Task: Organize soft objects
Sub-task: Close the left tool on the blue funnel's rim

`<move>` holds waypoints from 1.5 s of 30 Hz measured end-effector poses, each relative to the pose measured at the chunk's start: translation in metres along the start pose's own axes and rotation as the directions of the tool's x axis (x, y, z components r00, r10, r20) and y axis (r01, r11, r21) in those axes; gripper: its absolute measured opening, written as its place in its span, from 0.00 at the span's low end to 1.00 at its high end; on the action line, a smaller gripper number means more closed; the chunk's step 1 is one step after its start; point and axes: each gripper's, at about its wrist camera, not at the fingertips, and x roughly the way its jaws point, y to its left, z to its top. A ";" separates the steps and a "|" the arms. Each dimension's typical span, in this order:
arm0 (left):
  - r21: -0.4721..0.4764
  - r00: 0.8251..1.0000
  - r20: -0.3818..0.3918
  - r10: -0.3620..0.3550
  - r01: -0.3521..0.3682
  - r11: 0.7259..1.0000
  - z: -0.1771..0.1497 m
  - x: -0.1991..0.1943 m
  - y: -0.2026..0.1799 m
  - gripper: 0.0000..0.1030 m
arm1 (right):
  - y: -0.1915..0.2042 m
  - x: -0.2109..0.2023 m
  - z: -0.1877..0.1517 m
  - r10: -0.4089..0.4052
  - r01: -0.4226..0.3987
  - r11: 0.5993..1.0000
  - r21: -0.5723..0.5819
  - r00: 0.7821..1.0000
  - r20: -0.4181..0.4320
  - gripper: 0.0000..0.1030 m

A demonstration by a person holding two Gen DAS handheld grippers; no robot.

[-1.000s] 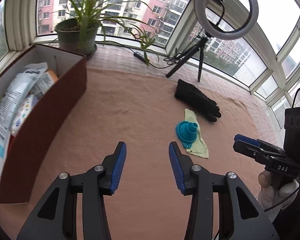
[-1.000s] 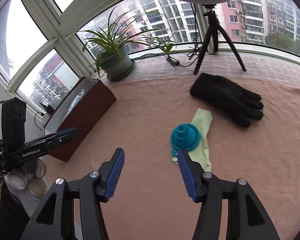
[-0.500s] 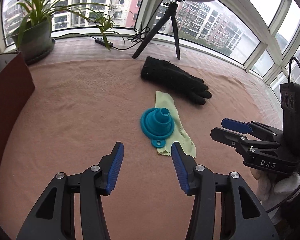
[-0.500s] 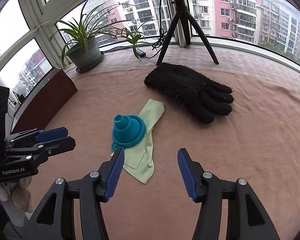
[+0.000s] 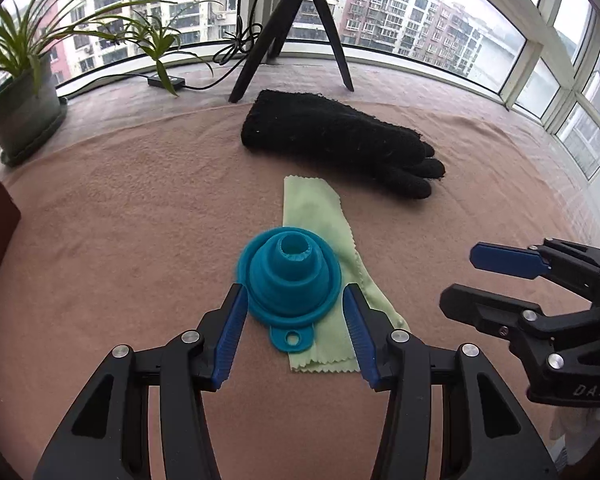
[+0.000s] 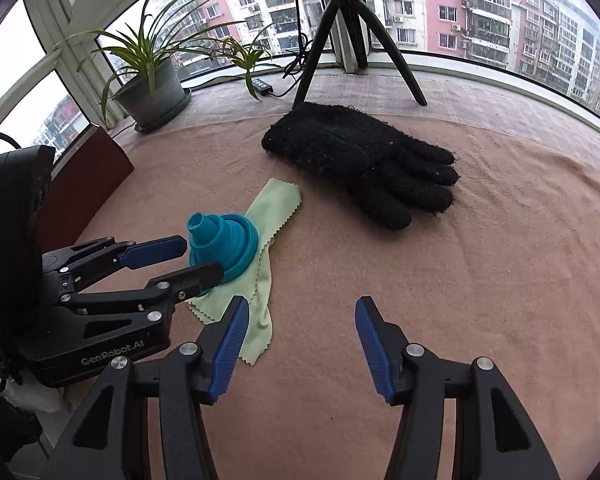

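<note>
A teal collapsible funnel (image 5: 290, 278) sits spout-up on a pale green cloth (image 5: 314, 212) on the pink blanket. My left gripper (image 5: 292, 306) is open, its jaws on either side of the funnel's rim without closing on it; it shows in the right wrist view (image 6: 188, 258) too, with the funnel (image 6: 224, 240) and cloth (image 6: 278, 206). A black knit glove (image 5: 336, 142) lies beyond the cloth, also in the right wrist view (image 6: 364, 158). My right gripper (image 6: 300, 318) is open and empty, to the right of the cloth; it shows in the left wrist view (image 5: 472, 276).
A dark red box (image 6: 84, 178) stands at the left. A potted plant (image 5: 18, 110) and a black tripod (image 5: 292, 28) with cables stand on the sill at the back. The pink blanket (image 6: 480, 264) stretches to the right.
My left gripper has swung from the red box toward the funnel and come down around it. My right gripper has moved right and forward, closer to the glove.
</note>
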 end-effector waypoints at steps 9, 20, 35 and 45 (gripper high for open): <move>-0.027 0.999 -0.011 0.037 -0.037 0.999 0.009 0.010 0.010 0.52 | -0.006 -0.003 0.000 0.010 -0.010 0.999 0.034 1.000 -0.002 0.50; -0.024 0.996 0.011 0.086 -0.085 0.996 0.007 0.006 0.031 0.52 | 0.009 0.012 0.006 0.038 -0.038 0.999 0.006 0.999 -0.025 0.50; -0.079 0.997 0.016 0.077 -0.075 0.994 0.015 0.010 0.065 0.59 | 0.044 0.047 0.020 0.027 -0.032 0.995 -0.094 0.998 -0.056 0.50; -0.075 0.998 0.022 0.061 -0.059 0.995 0.016 0.013 0.070 0.60 | 0.060 0.061 0.021 0.012 -0.019 0.986 -0.166 0.999 -0.044 0.59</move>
